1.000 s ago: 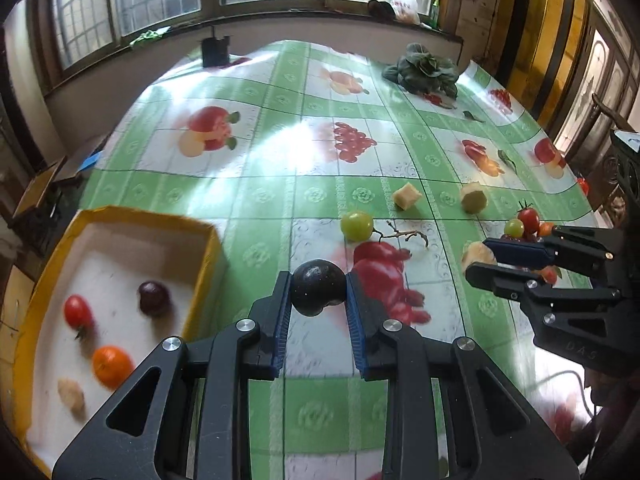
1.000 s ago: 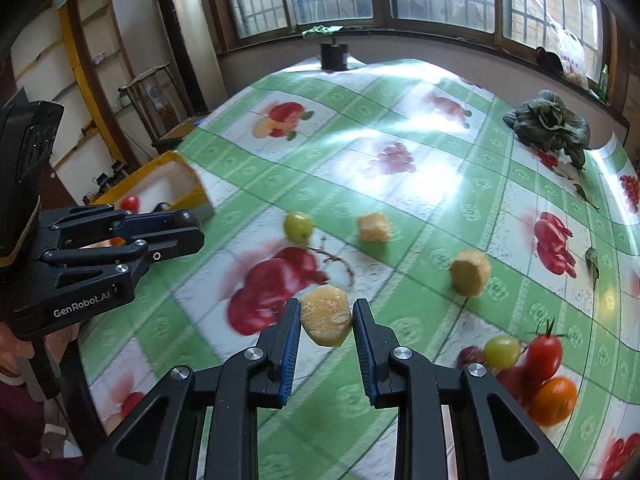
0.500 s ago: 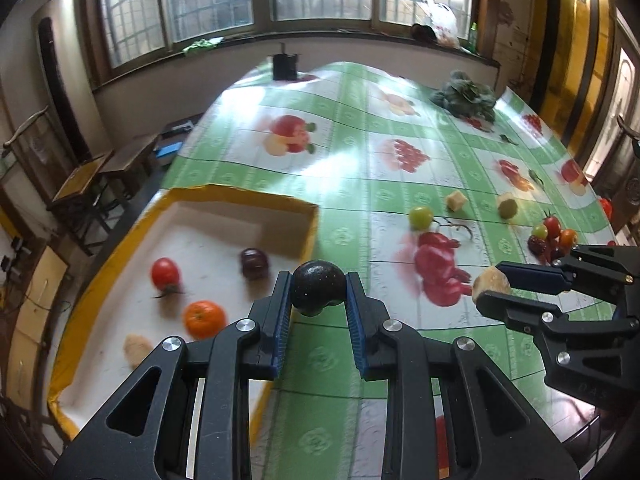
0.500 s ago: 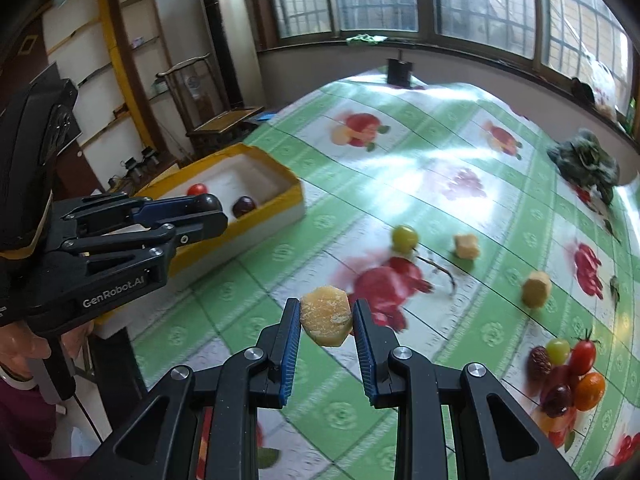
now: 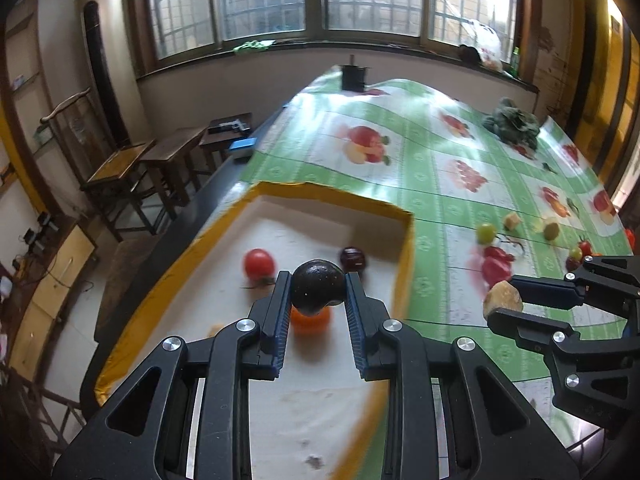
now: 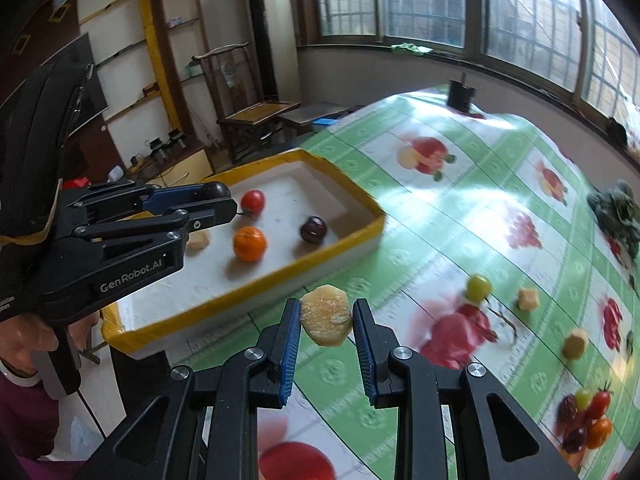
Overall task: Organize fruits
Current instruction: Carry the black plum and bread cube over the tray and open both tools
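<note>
Above the yellow-rimmed tray (image 5: pixel 404 248), a dark plum (image 5: pixel 318 288) is clamped by the left gripper (image 5: pixel 318 300). Beside the tray, a yellow fruit chunk (image 6: pixel 326 320) is gripped by the right gripper (image 6: pixel 326 326).

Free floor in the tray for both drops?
Bare floor along the tray far wall beyond the plum, and at its near end. The tomato, orange and pale chunk crowd the middle.

Tray (image 5: pixel 404 264) left of loose fruit (image 5: pixel 486 233) on table (image 5: pixel 424 168)
</note>
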A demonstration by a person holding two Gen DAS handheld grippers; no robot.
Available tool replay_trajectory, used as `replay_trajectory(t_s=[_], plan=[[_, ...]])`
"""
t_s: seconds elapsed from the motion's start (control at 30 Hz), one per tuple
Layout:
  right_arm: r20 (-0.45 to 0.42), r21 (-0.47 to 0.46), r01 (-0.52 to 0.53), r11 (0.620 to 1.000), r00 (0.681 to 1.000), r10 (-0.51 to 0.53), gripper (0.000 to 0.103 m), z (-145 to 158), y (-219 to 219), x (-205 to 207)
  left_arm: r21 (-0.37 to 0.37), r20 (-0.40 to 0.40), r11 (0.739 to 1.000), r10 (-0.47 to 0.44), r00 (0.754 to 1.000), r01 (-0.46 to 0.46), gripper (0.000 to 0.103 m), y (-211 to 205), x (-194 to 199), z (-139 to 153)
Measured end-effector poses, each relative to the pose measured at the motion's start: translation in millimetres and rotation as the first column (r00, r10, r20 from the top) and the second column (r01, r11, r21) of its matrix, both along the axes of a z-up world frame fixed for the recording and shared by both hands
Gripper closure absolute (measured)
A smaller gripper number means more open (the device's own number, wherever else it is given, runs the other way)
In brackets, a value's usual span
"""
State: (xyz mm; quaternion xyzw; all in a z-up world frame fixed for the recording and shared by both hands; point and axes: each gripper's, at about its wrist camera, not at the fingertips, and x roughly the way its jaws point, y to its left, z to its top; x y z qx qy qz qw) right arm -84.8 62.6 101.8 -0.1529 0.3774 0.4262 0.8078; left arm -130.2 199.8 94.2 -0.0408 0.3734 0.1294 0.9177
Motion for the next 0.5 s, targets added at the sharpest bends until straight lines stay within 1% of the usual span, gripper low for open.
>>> replay_trajectory(t_s=[0.27, 0.4, 0.5], plan=[[0.000, -0.018, -0.070, 0.997, 0.998, 0.070, 0.077, -2.5, 42.8, -1.0, -0.045, -0.015, 0.996, 0.082, 0.997, -0.083, 0.078, 48.2, -8.4, -5.7], [-0.019, -0.038, -0.100, 0.994, 0.995, 0.100, 0.077, -10.6, 66.1, 5.4, -0.064, -0.031, 0.992, 0.105, 0.994, -0.107, 0.078, 64.3, -5.6, -12.3], [-0.027, -0.048, -0.116, 0.992, 0.993, 0.115, 0.077, -15.5, 81.0, 10.5, -0.070, -0.037, 0.993, 0.098, 0.994, -0.100, 0.078, 67.0, -5.1, -16.6]])
